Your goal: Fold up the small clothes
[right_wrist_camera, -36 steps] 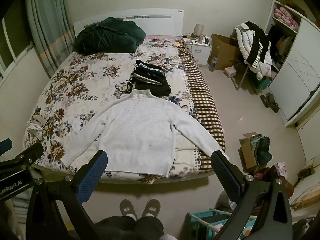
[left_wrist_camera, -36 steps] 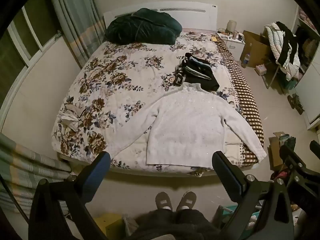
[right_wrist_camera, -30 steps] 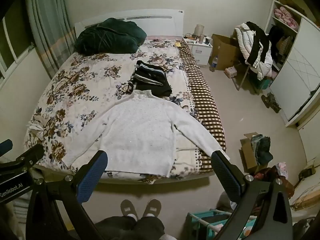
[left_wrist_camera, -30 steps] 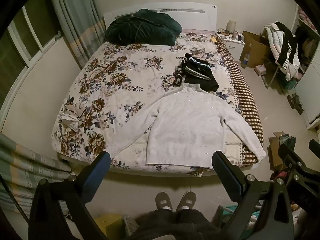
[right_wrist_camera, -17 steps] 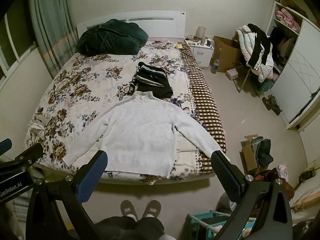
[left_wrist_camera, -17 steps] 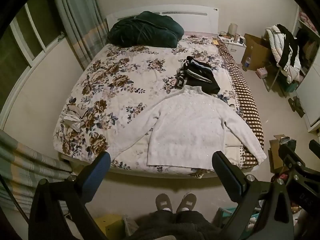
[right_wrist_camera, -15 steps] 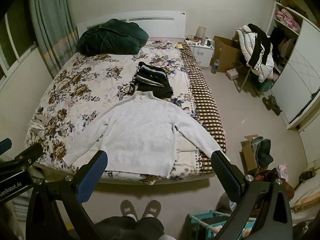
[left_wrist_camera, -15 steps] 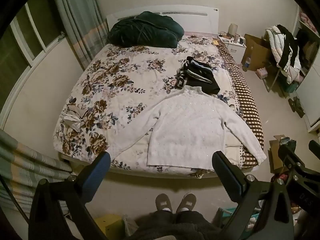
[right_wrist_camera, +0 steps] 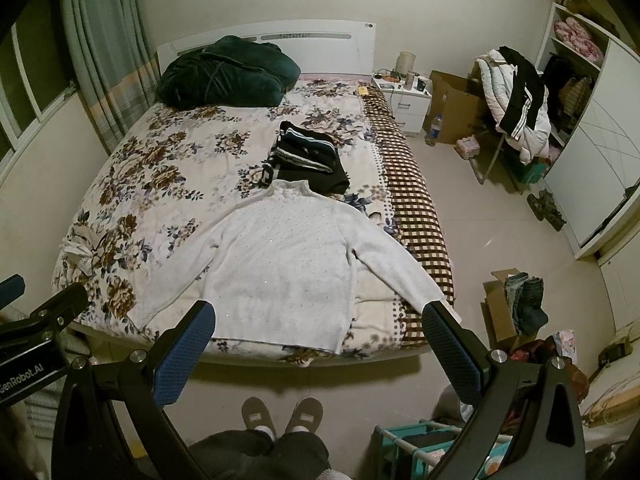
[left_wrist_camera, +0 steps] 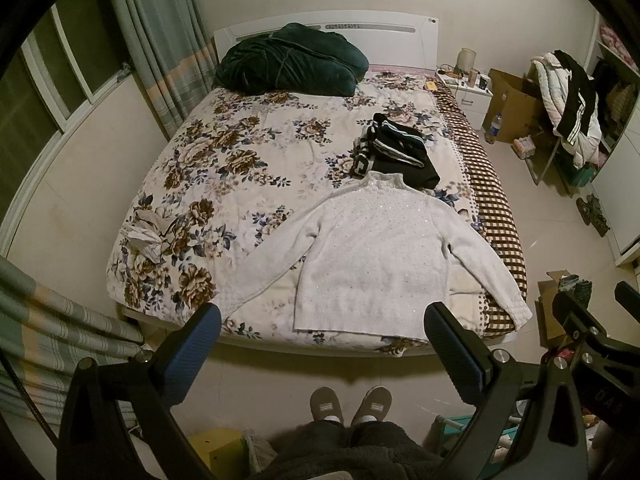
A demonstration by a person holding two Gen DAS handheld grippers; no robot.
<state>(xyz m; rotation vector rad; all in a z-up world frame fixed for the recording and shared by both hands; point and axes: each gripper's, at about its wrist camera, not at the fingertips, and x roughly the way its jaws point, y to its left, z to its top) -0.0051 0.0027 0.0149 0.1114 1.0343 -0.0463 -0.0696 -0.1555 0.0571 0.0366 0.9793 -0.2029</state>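
Jaws wide, white sweater (right_wrist_camera: 288, 256) hem partly hidden

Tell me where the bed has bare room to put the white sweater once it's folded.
Biggest free patch: the floral quilt between the green bundle, the dark folded pile and the white sweater. Crowded: the foot of the bed under the sweater, and the near-left corner with crumpled cloth. Both grippers hang open, off the bed.
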